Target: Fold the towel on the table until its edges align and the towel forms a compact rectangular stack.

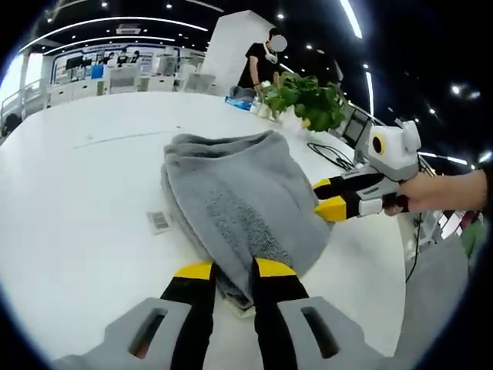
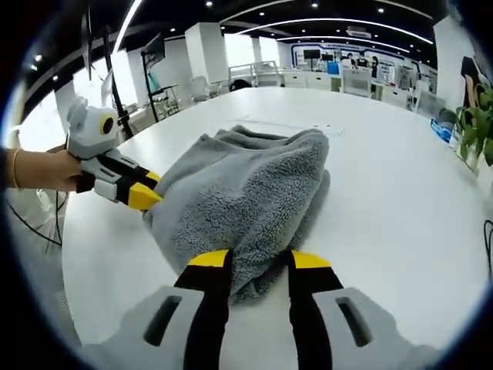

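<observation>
On the white counter (image 1: 69,200) lies a folded grey towel (image 1: 239,200); left hand-held gripper (image 1: 233,270) pinches its 6 o'clock corner, right hand-held gripper (image 2: 259,260) clamps the opposite corner.

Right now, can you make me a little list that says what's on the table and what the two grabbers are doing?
table: white table, round edge
towel: grey towel, folded over in thick layers, edges not lined up yet
left gripper: left gripper at one end of the towel, jaws either side of the fold; grip unclear
right gripper: right gripper at another edge, jaws either side of the cloth; grip unclear
hand: a hand holds the right gripper
other things: small barcode label lying beside the towel; green plant at the far side
</observation>
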`<action>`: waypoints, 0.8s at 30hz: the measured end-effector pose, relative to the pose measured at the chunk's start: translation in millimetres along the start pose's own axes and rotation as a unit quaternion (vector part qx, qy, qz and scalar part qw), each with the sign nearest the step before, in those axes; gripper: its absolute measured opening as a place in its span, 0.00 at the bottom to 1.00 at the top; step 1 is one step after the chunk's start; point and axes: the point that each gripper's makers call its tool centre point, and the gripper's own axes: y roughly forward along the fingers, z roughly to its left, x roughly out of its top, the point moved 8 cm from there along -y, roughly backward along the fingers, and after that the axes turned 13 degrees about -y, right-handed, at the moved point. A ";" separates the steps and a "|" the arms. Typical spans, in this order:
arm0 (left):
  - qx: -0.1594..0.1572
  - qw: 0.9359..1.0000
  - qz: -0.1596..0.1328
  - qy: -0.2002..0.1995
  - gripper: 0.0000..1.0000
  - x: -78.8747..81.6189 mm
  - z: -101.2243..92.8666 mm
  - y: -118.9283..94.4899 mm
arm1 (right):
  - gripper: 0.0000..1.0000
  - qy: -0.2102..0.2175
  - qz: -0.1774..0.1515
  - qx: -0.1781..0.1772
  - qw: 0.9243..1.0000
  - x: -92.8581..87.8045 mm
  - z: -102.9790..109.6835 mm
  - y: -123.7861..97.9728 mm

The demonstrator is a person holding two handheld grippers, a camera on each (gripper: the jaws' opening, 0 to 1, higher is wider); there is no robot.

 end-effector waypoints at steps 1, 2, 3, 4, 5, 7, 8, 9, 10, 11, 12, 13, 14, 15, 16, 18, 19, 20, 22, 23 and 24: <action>0.001 1.000 -0.001 0.000 0.18 1.0 0.3 0.8 | 0.28 0.001 0.000 0.000 1.000 0.9 -0.6 0.9; 0.003 1.000 -0.002 0.001 0.18 2.1 0.4 1.7 | 0.26 0.002 -0.001 0.000 1.000 1.5 -1.1 1.6; 0.004 1.000 -0.003 0.001 0.18 2.4 0.4 1.9 | 0.25 0.004 -0.002 0.001 1.000 2.1 -1.9 2.5; 0.005 1.000 -0.003 0.003 0.18 2.5 0.2 1.6 | 0.25 0.004 -0.003 0.001 1.000 2.3 -1.6 2.5; 0.005 1.000 -0.003 0.003 0.18 2.5 0.0 1.5 | 0.24 0.003 -0.003 0.001 1.000 2.5 -1.3 2.6; 0.005 1.000 -0.003 0.001 0.18 2.3 -0.2 1.0 | 0.23 -0.003 -0.004 -0.001 1.000 2.6 0.6 1.8; 0.006 1.000 -0.003 0.001 0.18 2.2 -0.8 0.7 | 0.23 -0.005 -0.005 -0.001 1.000 2.5 1.2 1.6; 0.009 1.000 -0.002 0.005 0.18 2.4 -2.2 0.7 | 0.24 -0.010 -0.005 -0.007 1.000 2.7 1.2 1.5; 0.013 1.000 -0.001 0.008 0.18 2.7 -3.4 0.5 | 0.24 -0.014 -0.004 -0.011 1.000 3.3 1.7 1.5; 0.014 1.000 0.000 0.010 0.18 2.8 -4.0 0.3 | 0.23 -0.015 -0.003 -0.012 1.000 4.2 3.3 1.7; 0.016 1.000 0.000 0.013 0.17 2.8 -5.1 0.0 | 0.22 -0.016 -0.002 -0.011 1.000 4.5 3.8 2.2; 0.017 1.000 0.000 0.015 0.17 3.0 -5.0 0.0 | 0.21 -0.016 -0.002 -0.011 1.000 4.6 4.3 2.3; 0.018 1.000 0.001 0.016 0.17 3.2 -4.6 0.1 | 0.21 -0.017 -0.001 -0.015 1.000 4.6 4.1 2.0; 0.019 1.000 0.001 0.016 0.17 3.4 -4.2 0.3 | 0.21 -0.017 0.000 -0.016 1.000 4.7 4.0 1.9; 0.019 1.000 0.002 0.015 0.17 3.7 -3.8 0.4 | 0.21 -0.015 0.001 -0.016 1.000 4.7 3.8 1.8; 0.020 1.000 0.008 0.005 0.18 5.1 -4.0 -0.3 | 0.21 -0.009 0.003 -0.015 1.000 5.4 2.9 1.5; 0.022 1.000 0.014 0.006 0.18 7.2 -5.0 -0.7 | 0.22 -0.008 0.004 -0.014 1.000 5.8 2.2 1.4; 0.024 1.000 0.018 0.009 0.18 8.4 -5.6 -1.4 | 0.22 0.004 0.006 -0.016 1.000 5.6 1.5 0.3; 0.030 0.999 0.020 0.010 0.20 10.9 -5.1 -1.9 | 0.23 0.011 0.003 -0.019 1.000 5.8 -0.2 -1.8; 0.034 0.999 0.018 0.006 0.21 12.3 -4.1 -4.6 | 0.25 0.020 0.003 -0.020 1.000 5.6 -0.8 -2.5; 0.036 0.999 0.016 -0.001 0.22 13.5 -3.7 -7.0 | 0.26 0.037 0.001 -0.023 0.999 5.5 -2.1 -3.8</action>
